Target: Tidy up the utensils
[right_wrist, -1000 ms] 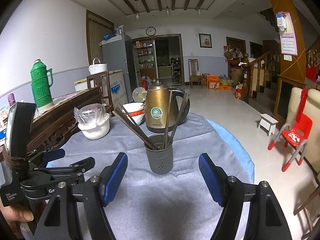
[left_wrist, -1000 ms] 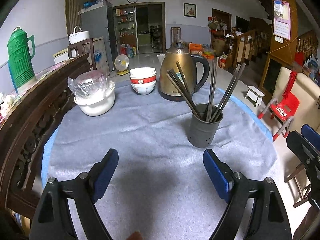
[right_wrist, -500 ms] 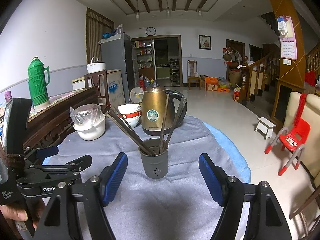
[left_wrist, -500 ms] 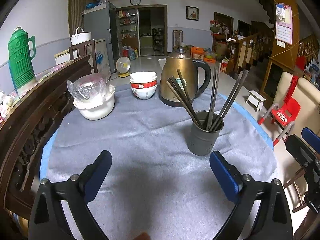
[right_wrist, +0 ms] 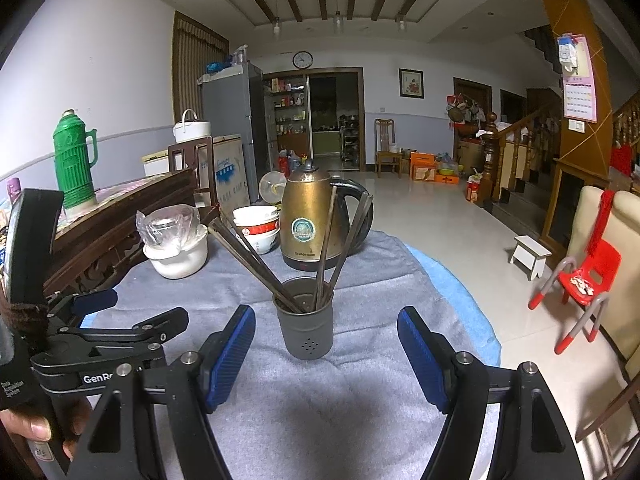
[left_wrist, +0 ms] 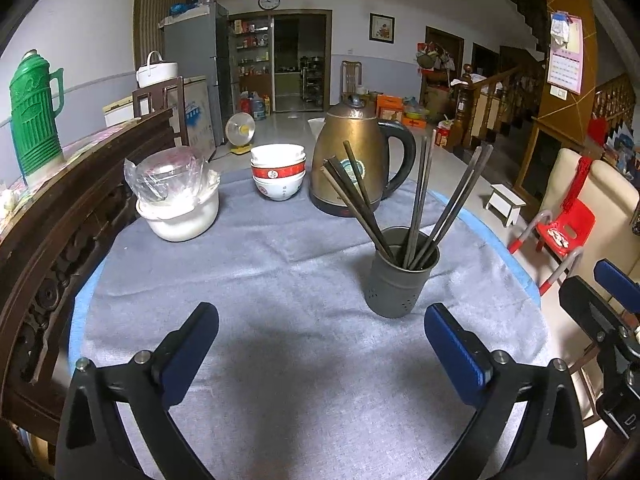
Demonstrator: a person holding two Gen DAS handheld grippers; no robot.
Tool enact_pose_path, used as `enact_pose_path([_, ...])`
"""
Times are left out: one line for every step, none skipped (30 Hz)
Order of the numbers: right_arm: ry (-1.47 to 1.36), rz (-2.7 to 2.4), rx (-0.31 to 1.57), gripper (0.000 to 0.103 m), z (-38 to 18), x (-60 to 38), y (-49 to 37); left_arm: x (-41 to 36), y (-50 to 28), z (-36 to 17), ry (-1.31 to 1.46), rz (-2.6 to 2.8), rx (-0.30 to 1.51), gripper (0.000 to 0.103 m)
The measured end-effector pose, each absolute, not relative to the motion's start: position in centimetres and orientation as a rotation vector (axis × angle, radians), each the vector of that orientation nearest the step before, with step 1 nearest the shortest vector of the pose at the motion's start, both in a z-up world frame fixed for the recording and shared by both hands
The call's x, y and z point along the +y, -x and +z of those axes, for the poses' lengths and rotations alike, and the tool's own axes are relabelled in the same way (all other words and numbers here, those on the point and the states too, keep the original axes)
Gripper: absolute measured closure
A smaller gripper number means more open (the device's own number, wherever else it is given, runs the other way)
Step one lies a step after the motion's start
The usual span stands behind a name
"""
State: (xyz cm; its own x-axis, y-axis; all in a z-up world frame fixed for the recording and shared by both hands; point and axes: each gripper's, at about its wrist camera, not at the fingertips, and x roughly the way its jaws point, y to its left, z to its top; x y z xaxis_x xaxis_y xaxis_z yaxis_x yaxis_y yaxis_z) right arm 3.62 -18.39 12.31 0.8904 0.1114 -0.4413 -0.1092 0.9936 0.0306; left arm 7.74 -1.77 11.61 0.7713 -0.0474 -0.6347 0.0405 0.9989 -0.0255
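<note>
Left tool (left_wrist: 320, 338) opening its jaws, nothing between them. Right tool (right_wrist: 326, 346) sitting open and empty too. Chopsticks (right_wrist: 326, 248) already standing in the gray holder (right_wrist: 307, 330), fanning upward, on the gray-clothed surface (left_wrist: 248, 280). Holder lying dead ahead of the right tool, just beyond its jaws; ahead and to the right of the left. Right hand looking nearer.

You can read "GenR", cut off, on the left gripper (right_wrist: 120, 320), and "Data Acquisition System" on its handle (right_wrist: 12, 390).
</note>
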Motion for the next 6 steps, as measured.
enact_pose_path([-0.006, 0.115, 0.462, 0.026, 12.25, -18.44, -3.74, -1.83, -7.76, 11.61, 0.011, -0.050, 0.688, 0.001])
enact_pose_path([-0.005, 0.115, 0.464, 0.026, 12.20, -18.44, -3.80, -1.87, -7.80, 11.61, 0.011, -0.054, 0.688, 0.001])
enact_pose_path([-0.004, 0.115, 0.464, 0.026, 12.17, -18.40, -3.88, -1.88, -7.84, 11.59, 0.011, -0.056, 0.689, 0.001])
enact_pose_path([-0.004, 0.115, 0.465, 0.026, 12.17, -18.36, -3.94, -1.91, -7.88, 11.57, 0.011, -0.058, 0.691, 0.001])
enact_pose_path([-0.004, 0.117, 0.465, 0.026, 12.18, -18.35, -3.99, -1.98, -7.90, 11.54, 0.010, -0.059, 0.692, 0.001])
enact_pose_path([-0.003, 0.117, 0.464, 0.026, 12.17, -18.32, -3.94, -2.03, -7.90, 11.54, 0.009, -0.060, 0.693, 0.001])
